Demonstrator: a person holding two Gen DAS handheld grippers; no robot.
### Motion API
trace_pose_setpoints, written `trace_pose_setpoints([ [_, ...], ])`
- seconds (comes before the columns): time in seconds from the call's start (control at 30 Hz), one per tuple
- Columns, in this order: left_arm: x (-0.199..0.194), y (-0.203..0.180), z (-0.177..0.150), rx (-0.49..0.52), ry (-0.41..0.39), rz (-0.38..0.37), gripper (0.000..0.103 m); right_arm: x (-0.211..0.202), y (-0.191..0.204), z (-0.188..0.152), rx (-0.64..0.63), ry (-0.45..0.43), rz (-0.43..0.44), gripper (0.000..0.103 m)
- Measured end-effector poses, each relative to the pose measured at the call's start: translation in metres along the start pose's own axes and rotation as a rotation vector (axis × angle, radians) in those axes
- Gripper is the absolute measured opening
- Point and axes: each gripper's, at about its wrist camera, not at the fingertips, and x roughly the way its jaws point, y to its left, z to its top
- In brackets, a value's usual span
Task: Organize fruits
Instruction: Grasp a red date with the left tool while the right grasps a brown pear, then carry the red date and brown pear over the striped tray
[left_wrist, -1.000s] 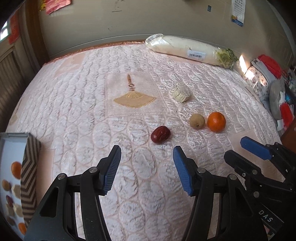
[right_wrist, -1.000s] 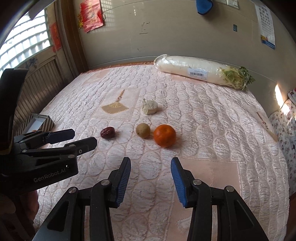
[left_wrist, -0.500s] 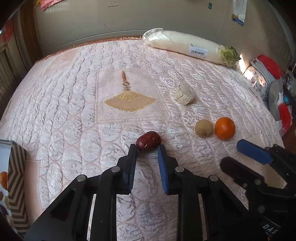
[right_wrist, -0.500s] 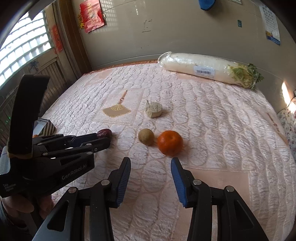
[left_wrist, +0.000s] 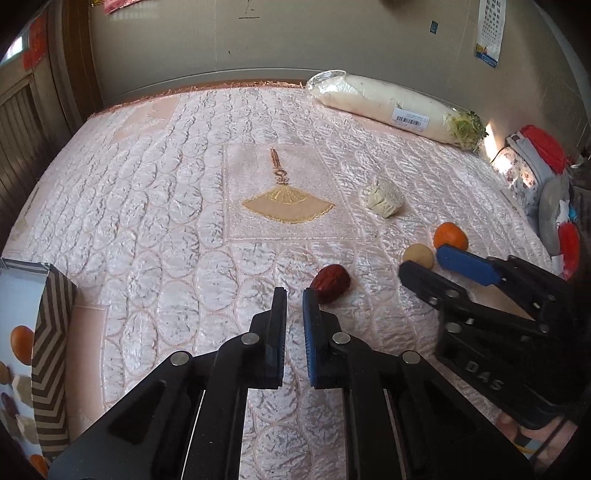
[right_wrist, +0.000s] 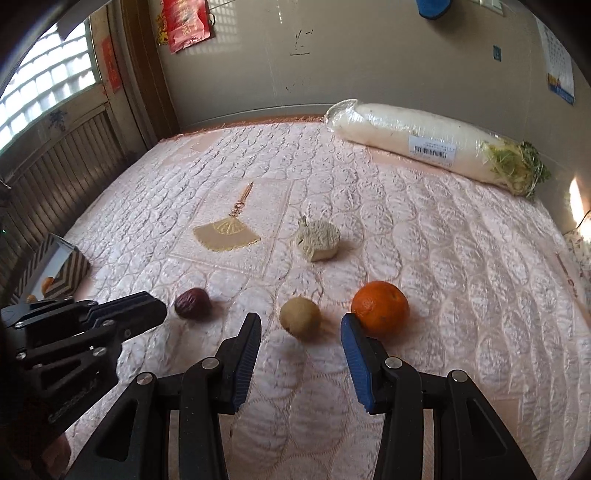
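A dark red date (left_wrist: 331, 283) (right_wrist: 193, 303), a small tan round fruit (left_wrist: 418, 255) (right_wrist: 300, 318), an orange (left_wrist: 450, 236) (right_wrist: 380, 308) and a pale ridged lump (left_wrist: 384, 196) (right_wrist: 318, 238) lie on the pink quilted bed. My left gripper (left_wrist: 294, 295) is nearly shut and empty, its tips just left of the date, not around it. My right gripper (right_wrist: 300, 325) is open, with the tan fruit between its fingertips and the orange touching the right fingertip (right_wrist: 349, 325).
A striped box with fruit pictures (left_wrist: 40, 332) (right_wrist: 59, 266) sits at the bed's left edge. A wrapped white radish (left_wrist: 391, 105) (right_wrist: 428, 146) lies along the far wall. Clothes are piled at the right edge (left_wrist: 546, 192). A gold fan pattern (left_wrist: 288, 203) marks the quilt's middle.
My left gripper closed from wide open to nearly shut and ended beside the date without holding it. My right gripper moved forward until the tan fruit lay between its fingers.
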Motion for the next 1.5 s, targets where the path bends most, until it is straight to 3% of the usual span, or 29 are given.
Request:
trace_pose_setpoints([
  [0.07,-0.002,-0.002,0.001,0.019,-0.007,-0.009,0.009,0.005,0.001,0.002,-0.007,-0.003,-0.006,0.042],
  [0.1,-0.003,-0.004,0.001,0.033,-0.012,-0.006,0.01,0.008,0.002,0.002,-0.006,0.003,-0.011,0.03],
  [0.17,-0.003,-0.01,0.001,0.067,-0.018,0.006,0.015,0.01,0.001,0.002,-0.007,0.006,-0.023,0.023],
  [0.23,0.0,-0.015,0.001,0.091,-0.013,0.006,0.021,0.007,-0.004,0.0,0.015,0.012,0.003,0.023],
  [0.53,0.022,-0.03,0.005,0.164,0.032,0.012,0.022,-0.001,-0.007,-0.004,0.031,0.006,0.023,0.023],
  [1.0,0.03,-0.025,0.012,0.135,0.027,-0.034,0.022,0.003,-0.004,-0.007,0.016,0.004,0.03,0.023],
  [1.17,0.017,-0.019,0.004,0.101,0.027,-0.021,0.022,-0.003,0.002,-0.008,0.001,-0.004,0.046,0.023],
  [1.5,-0.039,0.01,-0.025,0.012,-0.03,0.079,0.022,-0.036,0.036,-0.023,-0.003,-0.06,0.106,0.023],
])
